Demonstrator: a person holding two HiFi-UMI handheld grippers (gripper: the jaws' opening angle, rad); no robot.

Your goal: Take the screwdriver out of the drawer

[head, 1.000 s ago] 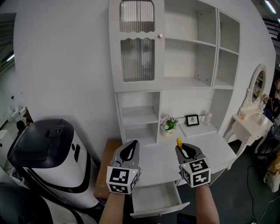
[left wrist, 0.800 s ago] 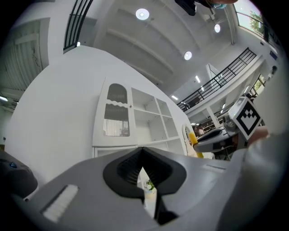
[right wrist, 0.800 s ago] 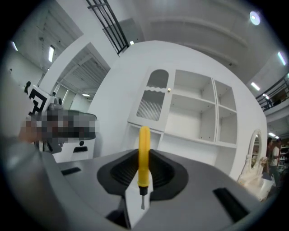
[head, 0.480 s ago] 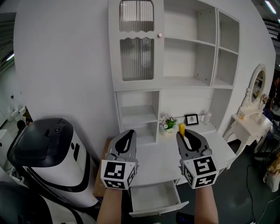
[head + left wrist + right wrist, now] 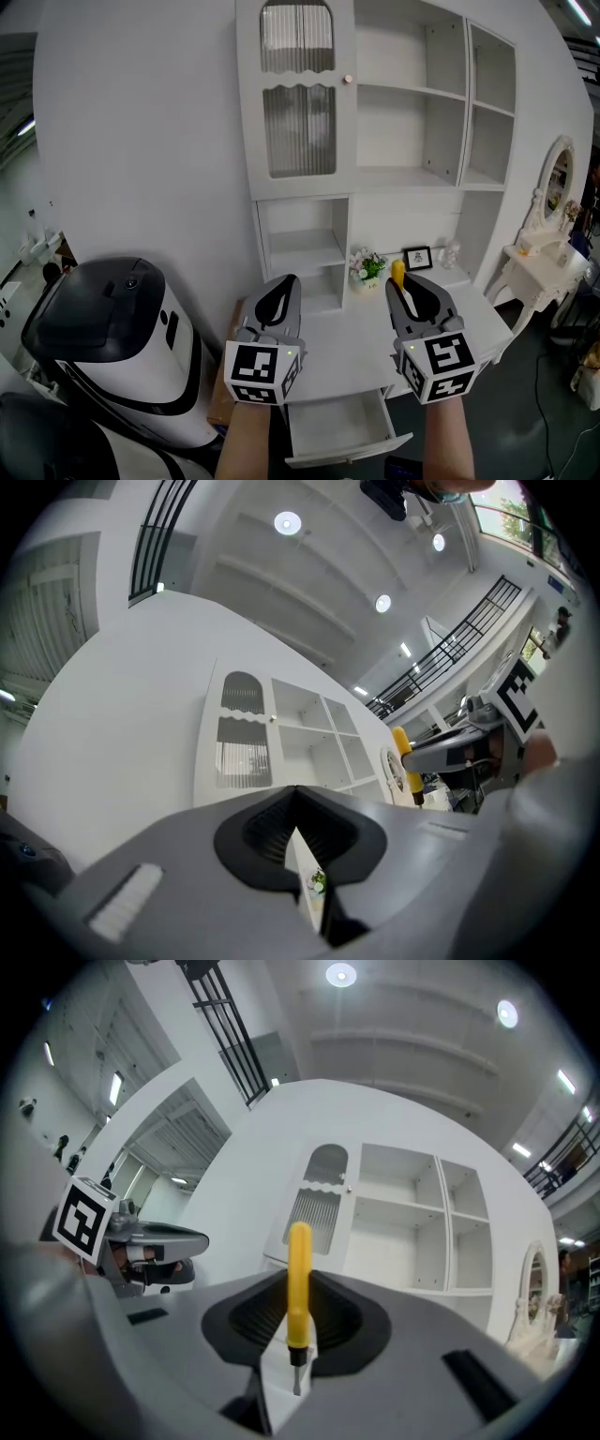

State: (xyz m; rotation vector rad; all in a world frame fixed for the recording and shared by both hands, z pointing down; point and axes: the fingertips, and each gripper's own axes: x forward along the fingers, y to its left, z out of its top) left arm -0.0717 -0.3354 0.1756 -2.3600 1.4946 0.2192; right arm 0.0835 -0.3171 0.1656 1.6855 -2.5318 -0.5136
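Observation:
The screwdriver (image 5: 397, 274) has a yellow handle and a short metal tip; it stands upright between the pads of my right gripper (image 5: 411, 285), which is shut on it above the white desk (image 5: 347, 342). In the right gripper view the screwdriver's handle (image 5: 299, 1274) rises from the closed jaws of that gripper (image 5: 296, 1330), tip down. My left gripper (image 5: 280, 292) hangs beside it at the same height, shut with nothing in it (image 5: 296, 797). Below both, the desk's drawer (image 5: 352, 451) stands pulled out, and its visible part is bare.
A tall white cabinet (image 5: 375, 141) with open shelves and a ribbed glass door (image 5: 298, 94) rises behind the desk. A small flower pot (image 5: 367, 268) and a picture frame (image 5: 417, 258) stand on the desk's back. A white and black machine (image 5: 108, 352) is at left, a vanity table (image 5: 544, 267) at right.
Both grippers have risen above the desk, the right one carrying the screwdriver up with it. The drawer has stayed open.

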